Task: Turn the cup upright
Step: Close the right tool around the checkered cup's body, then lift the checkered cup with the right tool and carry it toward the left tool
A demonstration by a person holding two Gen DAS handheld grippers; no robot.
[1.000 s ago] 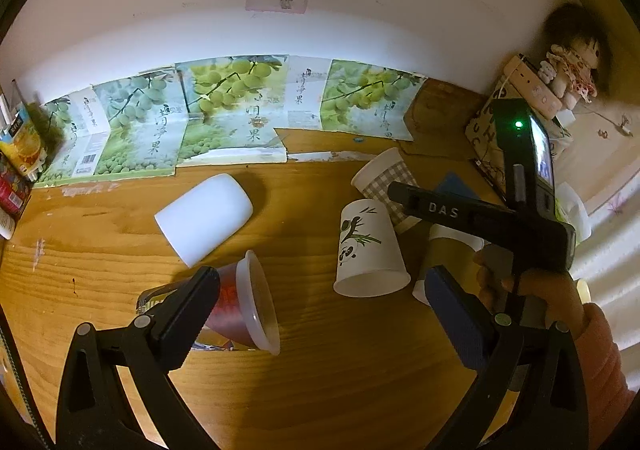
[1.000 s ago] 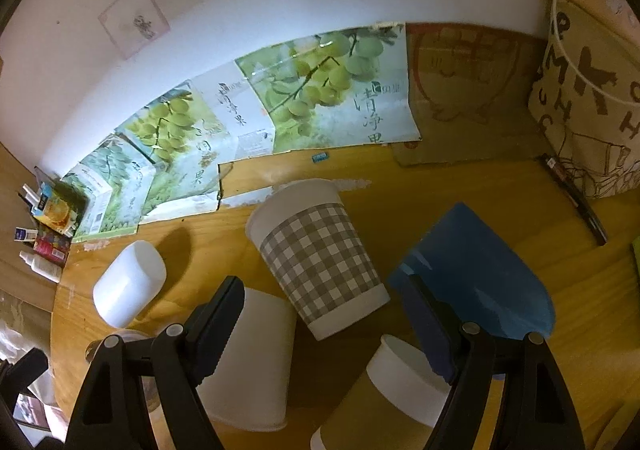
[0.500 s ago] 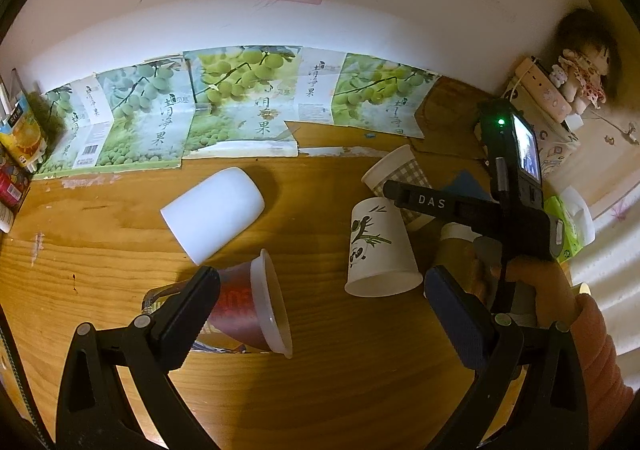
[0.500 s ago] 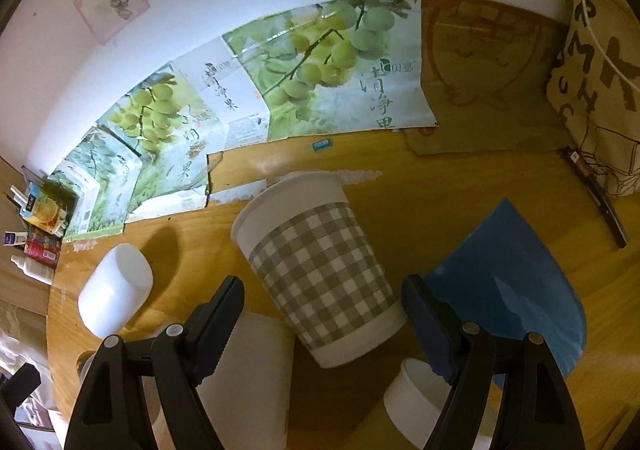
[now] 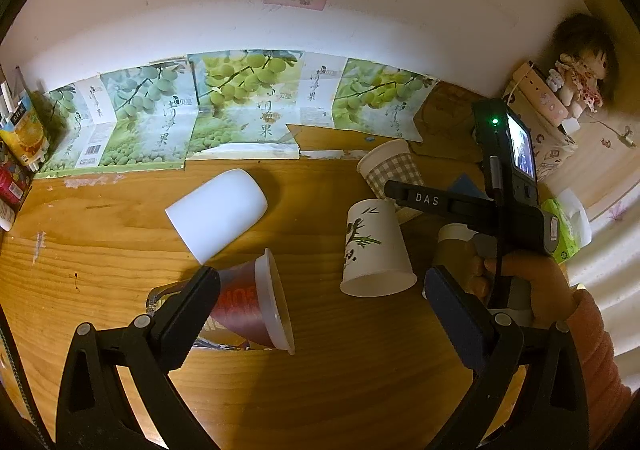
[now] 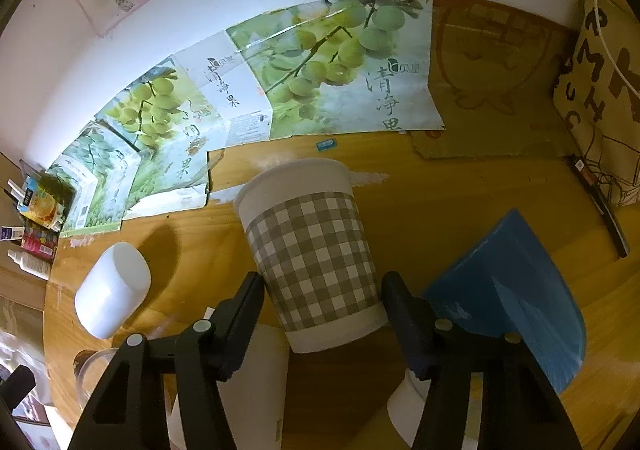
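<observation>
A grey checked paper cup (image 6: 316, 254) stands upside down on the wooden table; it also shows in the left wrist view (image 5: 394, 167). My right gripper (image 6: 322, 308) is open, its fingers on either side of the cup's lower part, not touching it. My left gripper (image 5: 320, 306) is open and empty above the table. A clear plastic cup with a red label (image 5: 256, 304) lies on its side by the left finger. A white cup with a panda print (image 5: 374, 250) stands upside down between the fingers, farther off.
A white cup (image 5: 220, 213) lies on its side at mid-table. A blue cup (image 6: 516, 298) lies right of the checked cup. A brown cup (image 6: 404, 410) sits below my right finger. Grape-print cartons (image 5: 240, 109) line the wall. Boxes and bottles (image 5: 16, 153) stand at far left.
My right gripper has moved forward so the checked cup now sits between its fingers. My left gripper has drifted slightly; the cups have not moved.
</observation>
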